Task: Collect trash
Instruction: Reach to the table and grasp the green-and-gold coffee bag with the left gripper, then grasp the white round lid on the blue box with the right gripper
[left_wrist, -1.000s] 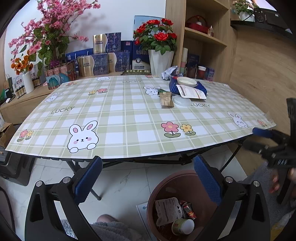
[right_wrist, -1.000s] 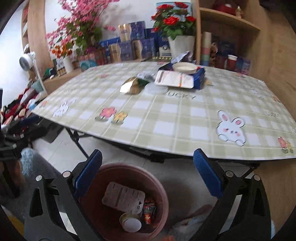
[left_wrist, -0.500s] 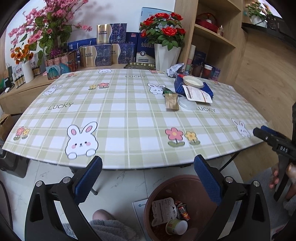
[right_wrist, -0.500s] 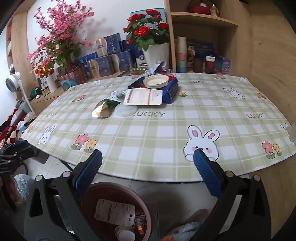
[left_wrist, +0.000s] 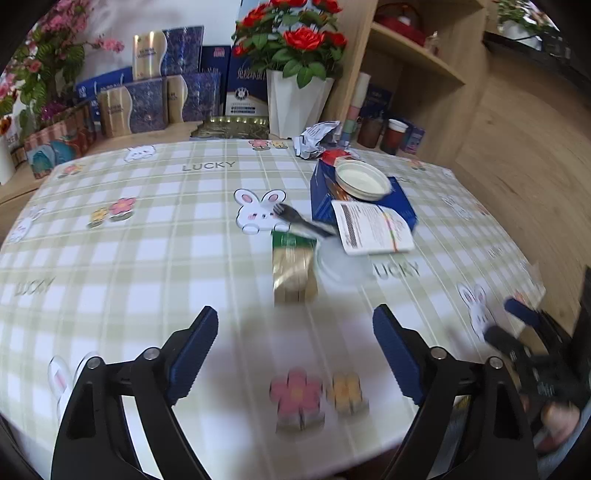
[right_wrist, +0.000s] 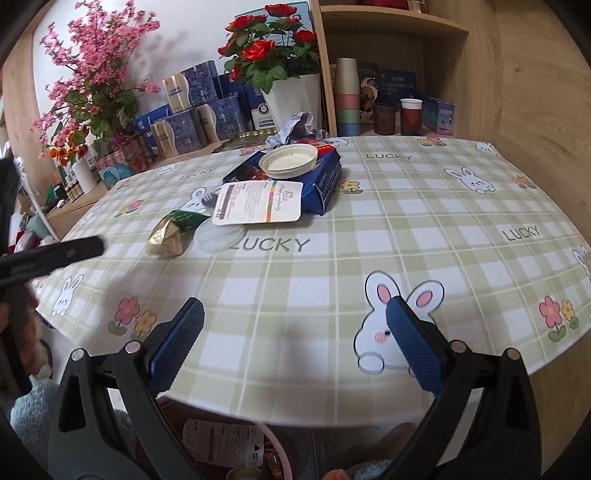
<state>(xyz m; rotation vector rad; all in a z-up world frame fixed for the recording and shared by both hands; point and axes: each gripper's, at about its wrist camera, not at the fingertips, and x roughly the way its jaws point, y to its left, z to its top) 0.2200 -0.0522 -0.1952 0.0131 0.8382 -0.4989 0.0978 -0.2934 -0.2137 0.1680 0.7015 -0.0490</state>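
The green-checked surface (left_wrist: 147, 258) carries a gold foil wrapper (left_wrist: 293, 269), its long axis pointing away, beside a black plastic fork (left_wrist: 301, 221). Left claw (left_wrist: 295, 347) closing, empty; right claw (right_wrist: 295, 339) spread, empty.

A counter (right_wrist: 406, 229) draped in a green-and-white check cloth printed with rabbits, flowers and the word "LUCKY" carries a small cluster of litter toward its far side. Lying directly on the cloth are a gold-and-green foil packet (left_wrist: 293, 267), a clear round lid (left_wrist: 341, 264) just beside it, a black plastic fork (left_wrist: 301, 221) across a rabbit print, a blue box (right_wrist: 295, 173) topped by a shallow white lid (right_wrist: 289, 157) and a printed card (right_wrist: 258, 203), and a crumpled wrapper (left_wrist: 317, 138) near the far edge.
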